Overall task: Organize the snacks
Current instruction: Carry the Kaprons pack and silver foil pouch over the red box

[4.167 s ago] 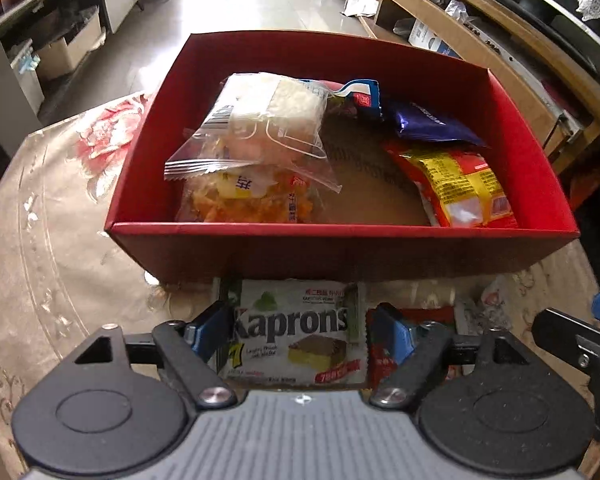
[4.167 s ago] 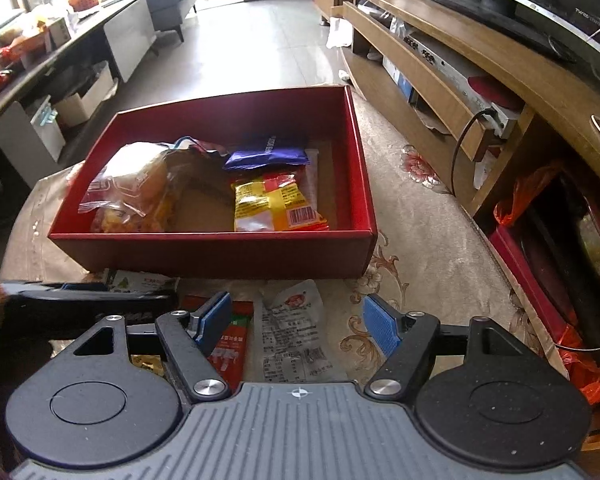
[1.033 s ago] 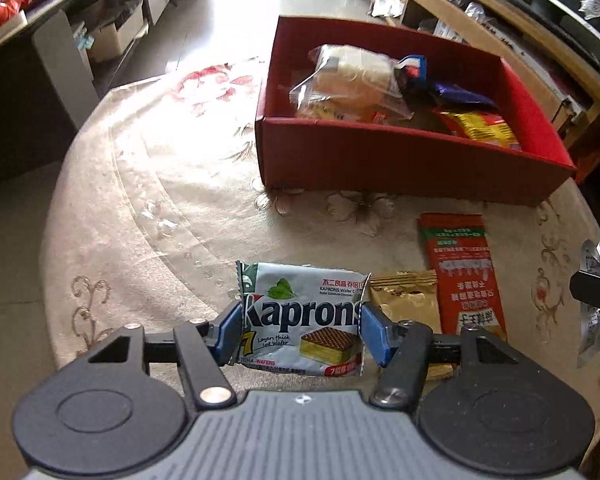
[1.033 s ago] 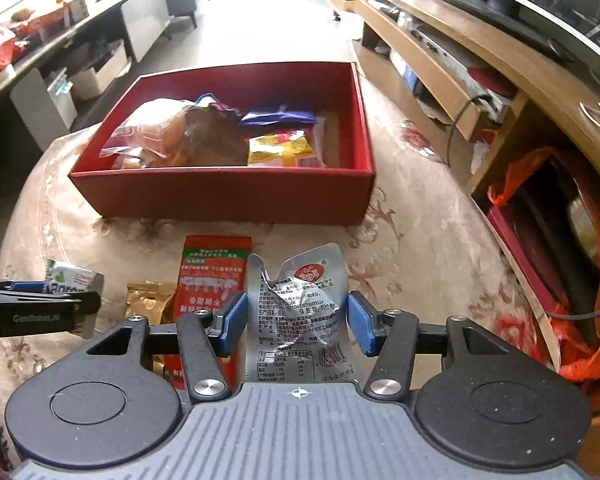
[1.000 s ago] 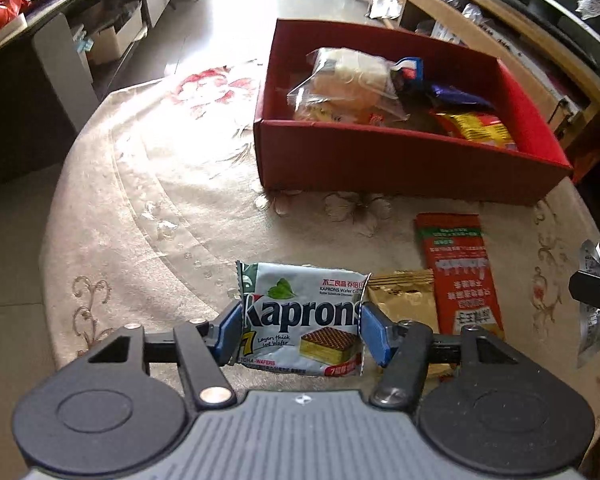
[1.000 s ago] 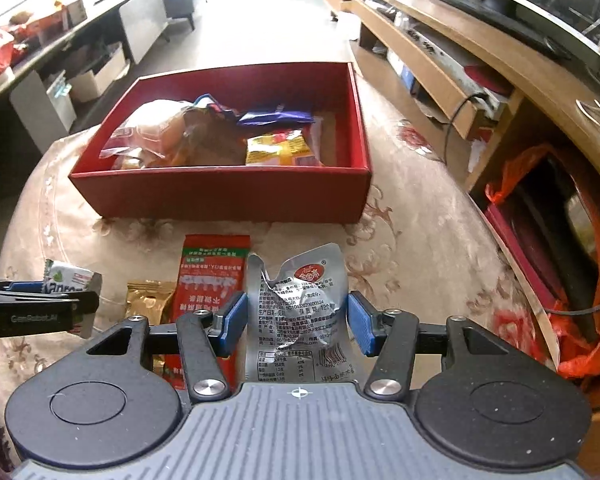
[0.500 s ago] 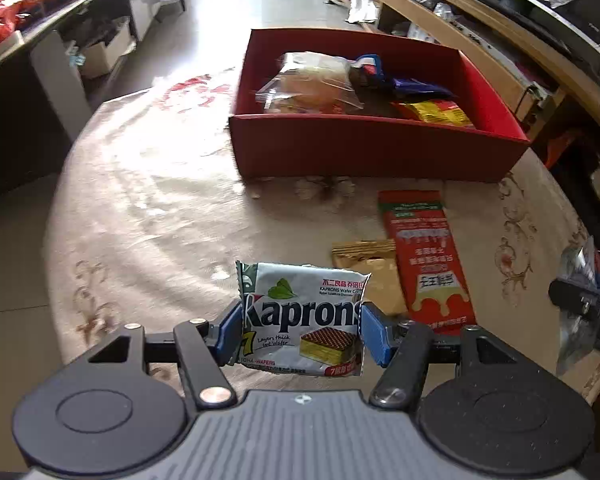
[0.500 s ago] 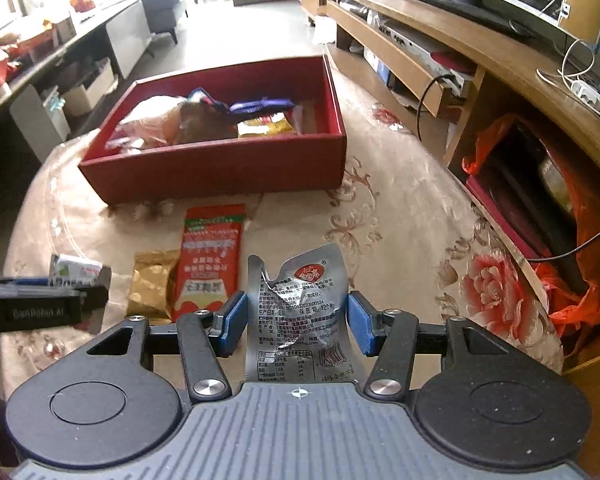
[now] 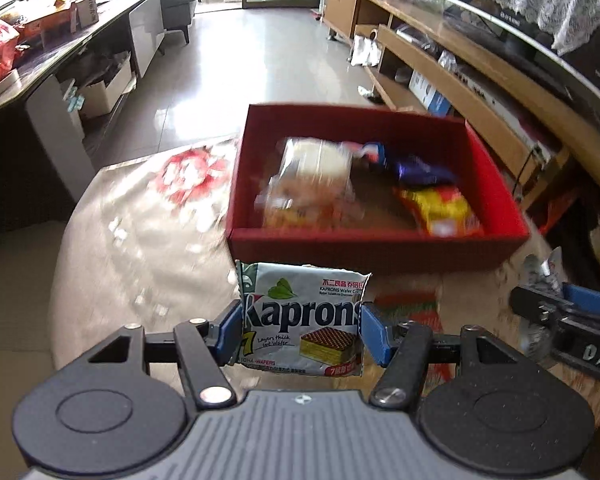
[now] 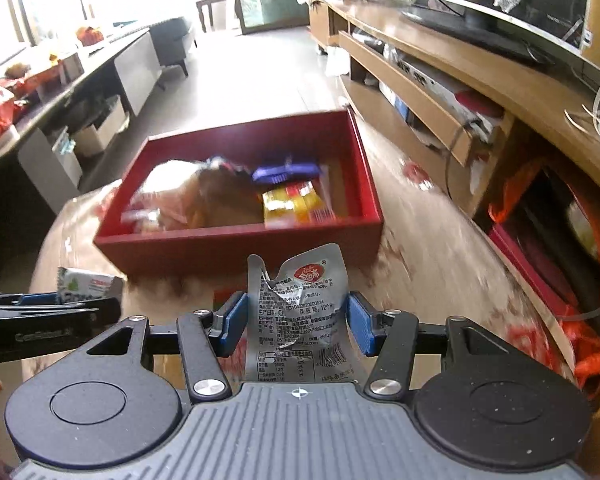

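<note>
My left gripper [image 9: 300, 330] is shut on a white Kaprons wafer pack [image 9: 302, 320] and holds it in the air just short of the near wall of the red box [image 9: 376, 246]. My right gripper [image 10: 296, 324] is shut on a crinkled silver snack pouch [image 10: 300, 304], also held up in front of the red box [image 10: 240, 246]. The box holds a clear bag of pastries [image 9: 312, 184], a purple pack [image 9: 416, 170] and a yellow-red pack [image 9: 440, 208]. The left gripper and wafer pack also show at the left of the right wrist view [image 10: 88, 286].
The box sits on a round table with a beige flowered cloth [image 9: 140, 240]. A red snack pack [image 9: 408, 308] lies on the cloth under my grippers. A wooden TV cabinet [image 10: 460, 92] runs along the right. An orange bag [image 10: 596, 352] sits right of the table.
Both grippers have risen and moved forward toward the red box with their packs still held. The view is blurred by the motion. The table snacks have dropped below the fingers.
</note>
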The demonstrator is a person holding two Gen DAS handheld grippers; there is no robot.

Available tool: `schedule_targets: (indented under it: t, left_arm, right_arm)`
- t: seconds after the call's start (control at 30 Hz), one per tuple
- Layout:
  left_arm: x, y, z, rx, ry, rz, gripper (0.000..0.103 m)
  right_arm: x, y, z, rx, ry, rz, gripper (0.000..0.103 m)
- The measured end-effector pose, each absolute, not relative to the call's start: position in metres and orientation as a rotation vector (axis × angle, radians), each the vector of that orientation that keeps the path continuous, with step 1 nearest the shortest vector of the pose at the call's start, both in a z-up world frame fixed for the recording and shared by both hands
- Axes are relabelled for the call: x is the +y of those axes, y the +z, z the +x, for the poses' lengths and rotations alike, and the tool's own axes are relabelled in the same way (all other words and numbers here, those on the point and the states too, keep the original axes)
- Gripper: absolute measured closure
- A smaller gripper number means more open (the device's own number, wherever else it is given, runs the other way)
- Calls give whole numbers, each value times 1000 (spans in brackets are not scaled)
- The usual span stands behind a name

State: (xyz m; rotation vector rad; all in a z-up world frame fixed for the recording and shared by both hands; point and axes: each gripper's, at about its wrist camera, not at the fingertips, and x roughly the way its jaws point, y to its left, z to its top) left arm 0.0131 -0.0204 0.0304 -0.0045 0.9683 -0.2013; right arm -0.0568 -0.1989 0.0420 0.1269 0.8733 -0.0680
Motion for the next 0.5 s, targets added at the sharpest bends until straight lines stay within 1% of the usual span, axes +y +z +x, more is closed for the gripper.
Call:
schedule_targets:
  t: [0.23,0.5]
  left_arm:
    - [-35,43,47,928,-212,-13,43]
    - [-51,43,81,910,-197,14,43]
  right_arm:
    - [-203,48,-20,850,-73,150,42]
    - [-208,49,12,842,-94,150,42]
